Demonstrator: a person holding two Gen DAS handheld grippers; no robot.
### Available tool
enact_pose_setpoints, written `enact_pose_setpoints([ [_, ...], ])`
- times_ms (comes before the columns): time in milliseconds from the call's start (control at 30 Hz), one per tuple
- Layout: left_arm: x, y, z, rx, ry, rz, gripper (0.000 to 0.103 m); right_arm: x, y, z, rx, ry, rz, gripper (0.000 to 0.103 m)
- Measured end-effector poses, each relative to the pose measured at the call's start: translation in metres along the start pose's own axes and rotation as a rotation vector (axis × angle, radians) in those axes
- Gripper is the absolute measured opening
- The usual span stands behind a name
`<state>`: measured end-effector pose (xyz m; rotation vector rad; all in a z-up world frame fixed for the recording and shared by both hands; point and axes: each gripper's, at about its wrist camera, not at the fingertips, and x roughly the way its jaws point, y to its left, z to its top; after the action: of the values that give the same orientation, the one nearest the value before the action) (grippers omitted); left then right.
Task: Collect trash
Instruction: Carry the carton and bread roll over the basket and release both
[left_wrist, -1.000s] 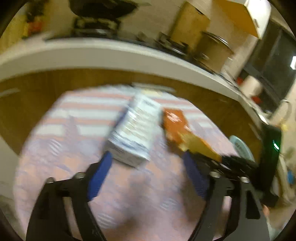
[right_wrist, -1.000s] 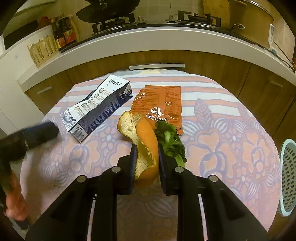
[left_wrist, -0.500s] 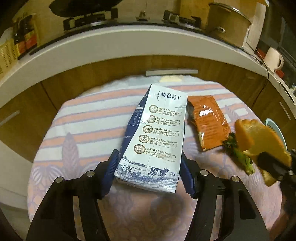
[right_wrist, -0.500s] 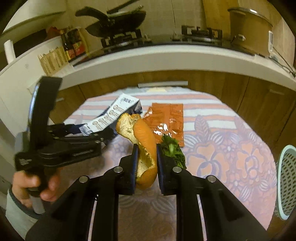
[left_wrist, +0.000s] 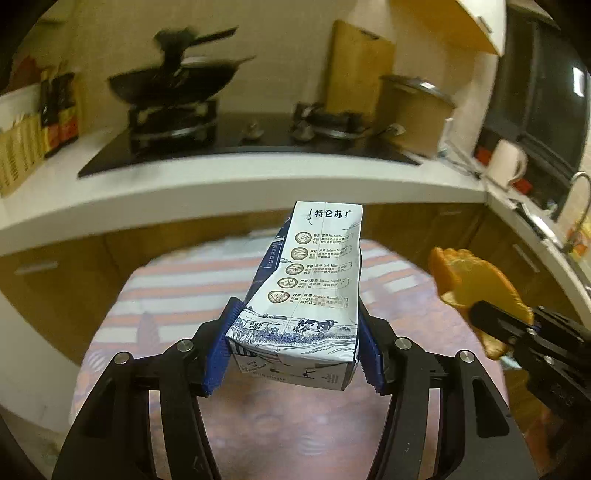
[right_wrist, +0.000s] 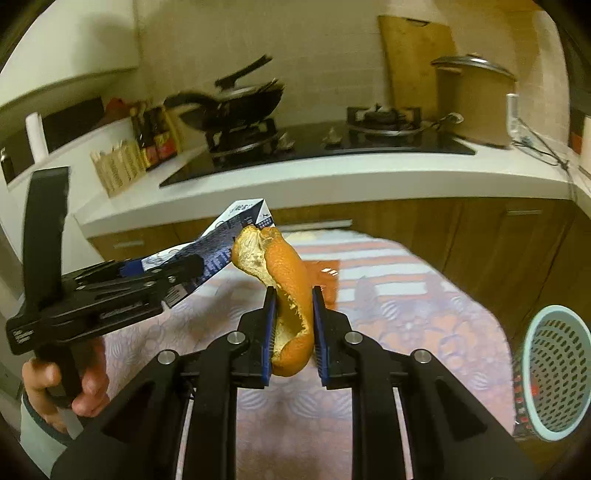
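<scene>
Left gripper (left_wrist: 293, 350) clamped on one milk carton (left_wrist: 310, 291), lifted above patterned tablecloth (left_wrist: 177, 317). Right gripper (right_wrist: 293, 332) pinched one orange peel (right_wrist: 286, 291), also raised above cloth. One orange wrapper (right_wrist: 327, 271) lay on cloth. One blue basket (right_wrist: 554, 373) stood at table's right.

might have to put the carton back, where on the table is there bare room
Bare cloth shows on the table right of the orange wrapper, toward the basket, and on its near left below the milk carton. Around the wrapper it is crowded. The near middle is hidden behind both grippers.
</scene>
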<state>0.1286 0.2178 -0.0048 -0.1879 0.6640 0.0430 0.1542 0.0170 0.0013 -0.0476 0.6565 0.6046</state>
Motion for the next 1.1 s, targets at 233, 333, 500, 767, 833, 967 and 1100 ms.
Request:
enact_pose_setpoints([
  [233, -0.013, -0.058, 0.013, 0.059, -0.053, -0.079, 0.056, -0.040, -0.046, 0.005, 0.036, -0.069, -0.114, 0.016],
  [333, -0.011, -0.087, 0.016, 0.088, -0.061, -0.119, 0.056, -0.053, -0.075, 0.005, 0.076, -0.077, -0.144, 0.016],
  [500, -0.002, -0.134, 0.011, 0.113, -0.043, -0.204, 0.056, -0.075, -0.124, -0.003, 0.142, -0.091, -0.216, 0.016],
  [767, 0.028, -0.216, 0.000, 0.172, 0.018, -0.319, 0.056, -0.106, -0.209, -0.030, 0.275, -0.085, -0.324, 0.016],
  [833, 0.037, -0.234, -0.002, 0.177, 0.038, -0.350, 0.056, -0.114, -0.234, -0.039, 0.324, -0.081, -0.352, 0.016],
  [967, 0.063, -0.275, -0.011, 0.190, 0.098, -0.402, 0.056, -0.122, -0.276, -0.058, 0.421, -0.047, -0.408, 0.016],
  [1100, 0.092, -0.310, -0.023, 0.205, 0.164, -0.431, 0.056, -0.121, -0.311, -0.080, 0.489, -0.001, -0.432, 0.016],
])
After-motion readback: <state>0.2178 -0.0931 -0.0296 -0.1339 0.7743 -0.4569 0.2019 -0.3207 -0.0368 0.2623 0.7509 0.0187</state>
